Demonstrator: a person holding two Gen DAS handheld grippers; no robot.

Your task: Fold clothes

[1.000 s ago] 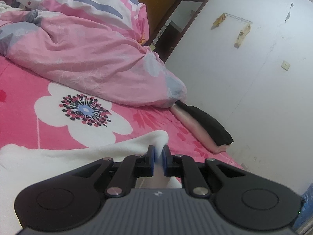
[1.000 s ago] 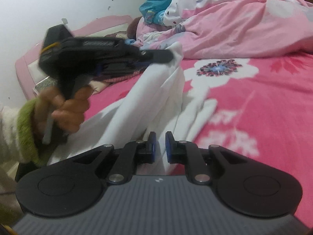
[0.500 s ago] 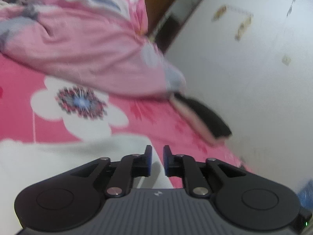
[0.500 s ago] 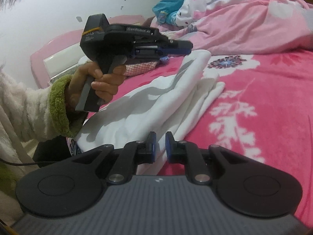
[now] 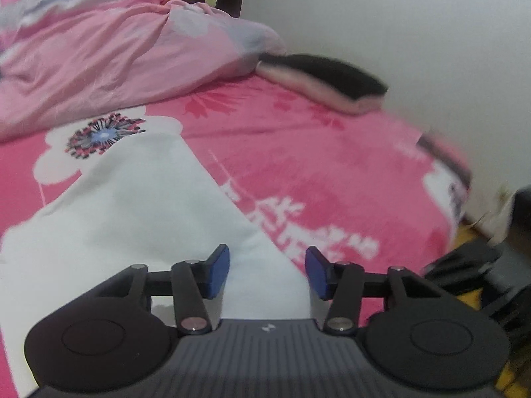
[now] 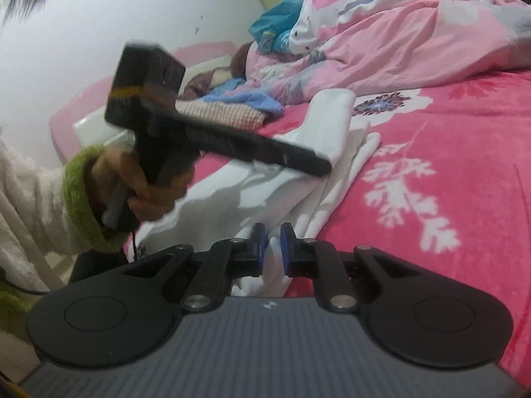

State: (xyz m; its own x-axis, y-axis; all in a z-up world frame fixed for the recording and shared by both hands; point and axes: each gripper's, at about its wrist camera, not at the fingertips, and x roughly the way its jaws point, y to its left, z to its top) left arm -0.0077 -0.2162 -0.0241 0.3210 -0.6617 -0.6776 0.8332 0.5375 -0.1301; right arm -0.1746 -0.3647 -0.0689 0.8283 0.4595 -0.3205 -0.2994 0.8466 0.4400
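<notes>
right gripper (image 6: 272, 247) pinches the near hem of the white cotton garment (image 5: 139, 205) on the pink floral bedsheet (image 5: 332, 172). left gripper (image 5: 267, 273) jaws have just been opening, nothing clamped. lengthwise fold laid; next, regrip an edge for the cross fold.

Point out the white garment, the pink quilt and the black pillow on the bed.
white garment (image 5: 139, 219): left wrist view, flat middle.
pink quilt (image 5: 99, 56): left wrist view, rumpled front.
black pillow (image 5: 332, 73): left wrist view, dark top.

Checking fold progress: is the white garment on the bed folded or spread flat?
Partly folded: the white cloth garment has one strip doubled over bunched layers.
</notes>
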